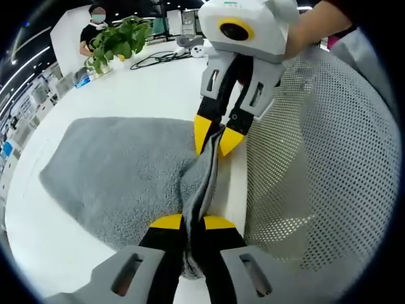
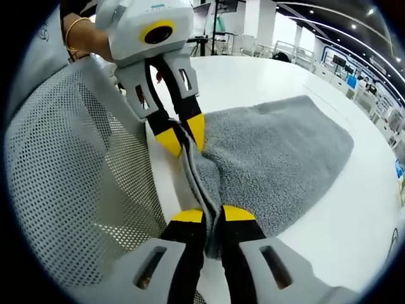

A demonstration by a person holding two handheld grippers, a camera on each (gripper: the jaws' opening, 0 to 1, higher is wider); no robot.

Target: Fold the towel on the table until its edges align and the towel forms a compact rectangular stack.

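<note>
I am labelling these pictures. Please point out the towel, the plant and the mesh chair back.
towel (image 1: 120,164), left gripper view, flat grey part.
plant (image 1: 117,38), left gripper view, leaves.
mesh chair back (image 2: 76,171), right gripper view, white mesh.

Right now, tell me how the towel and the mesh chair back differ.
The grey towel is soft, fuzzy cloth; the mesh chair back is white and perforated with holes. The towel lies on the white table; the chair back stands beside the table's edge. The towel's near edge is pinched by the left gripper and right gripper; the chair back is ungripped.
</note>
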